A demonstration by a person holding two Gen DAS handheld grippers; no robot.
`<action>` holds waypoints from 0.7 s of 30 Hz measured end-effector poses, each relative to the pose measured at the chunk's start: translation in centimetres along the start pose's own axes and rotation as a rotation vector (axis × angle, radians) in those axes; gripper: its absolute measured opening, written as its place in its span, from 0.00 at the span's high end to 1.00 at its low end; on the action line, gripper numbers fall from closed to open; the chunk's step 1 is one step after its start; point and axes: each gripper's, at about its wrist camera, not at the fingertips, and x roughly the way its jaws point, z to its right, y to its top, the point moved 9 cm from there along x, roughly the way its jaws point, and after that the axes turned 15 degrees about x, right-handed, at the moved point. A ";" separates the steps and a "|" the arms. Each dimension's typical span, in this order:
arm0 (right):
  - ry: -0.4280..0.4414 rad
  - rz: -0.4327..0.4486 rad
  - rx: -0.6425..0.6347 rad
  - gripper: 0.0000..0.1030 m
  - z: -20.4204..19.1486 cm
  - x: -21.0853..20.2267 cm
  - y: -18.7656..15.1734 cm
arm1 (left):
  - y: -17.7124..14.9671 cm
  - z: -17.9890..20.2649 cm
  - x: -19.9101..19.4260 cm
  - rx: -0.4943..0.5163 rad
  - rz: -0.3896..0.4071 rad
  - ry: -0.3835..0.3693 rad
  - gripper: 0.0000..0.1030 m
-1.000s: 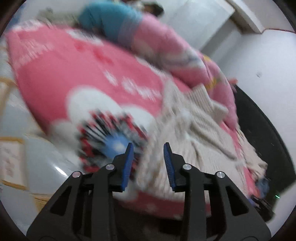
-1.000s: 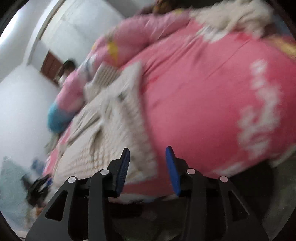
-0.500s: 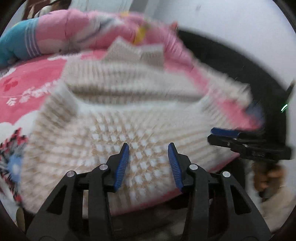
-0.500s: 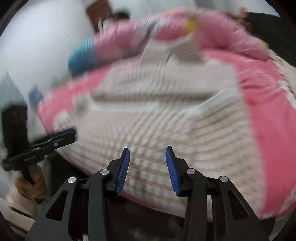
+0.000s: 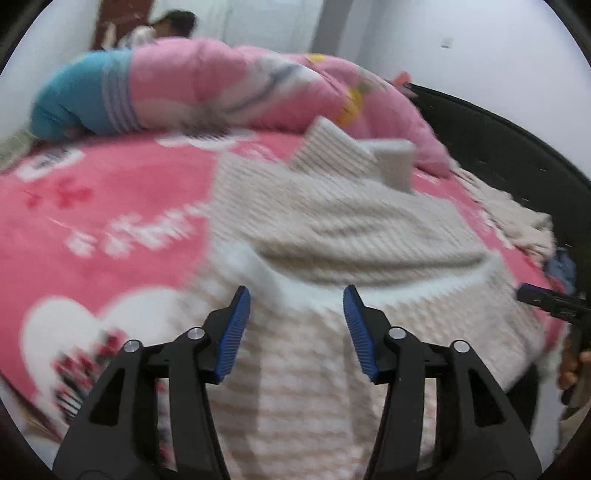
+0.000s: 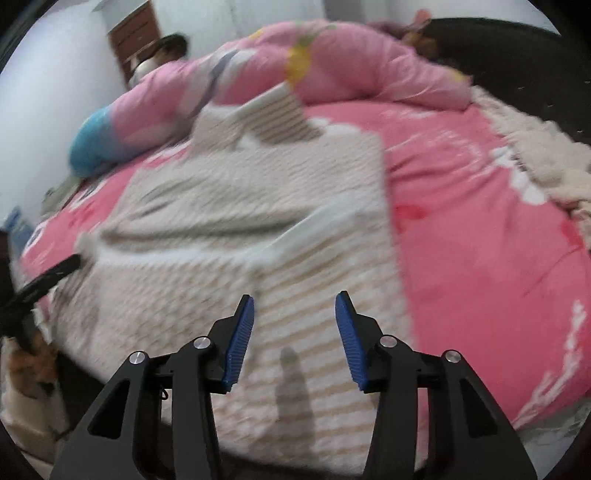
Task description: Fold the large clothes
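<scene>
A large cream knitted sweater lies spread on a pink bed cover, collar toward the far end, hem near the bed's front edge. My left gripper hovers over the hem end, its jaws opening with only the fabric below them, nothing pinched. My right gripper hovers over the same hem further right, jaws also opening and holding nothing. In the left wrist view the right gripper shows at the far right edge with a hand under it. In the right wrist view the left gripper shows at the left edge.
A rolled pink and blue quilt lies across the bed's far end. A cream fringed blanket lies at the right side by the dark bed frame. A person sits by the far wall.
Both views swung from the bed's sides onto the sweater's hem. Both grippers' jaws stand wider apart than before, the left one clearly so.
</scene>
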 end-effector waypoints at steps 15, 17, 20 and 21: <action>-0.045 0.122 -0.002 0.90 0.9 0.1 2.8 | 2.7 -3.1 1.4 -0.014 -0.001 0.054 0.89; -0.029 0.173 0.015 0.90 0.8 -1.5 3.6 | 4.6 -2.7 -0.2 0.005 0.075 0.064 0.89; -0.020 0.202 0.040 0.90 1.2 -1.9 4.2 | 5.9 -2.5 -0.8 0.037 0.113 0.088 0.89; -0.019 0.189 0.049 0.90 1.5 -1.2 4.1 | 5.5 -2.6 0.2 0.043 0.080 0.106 0.89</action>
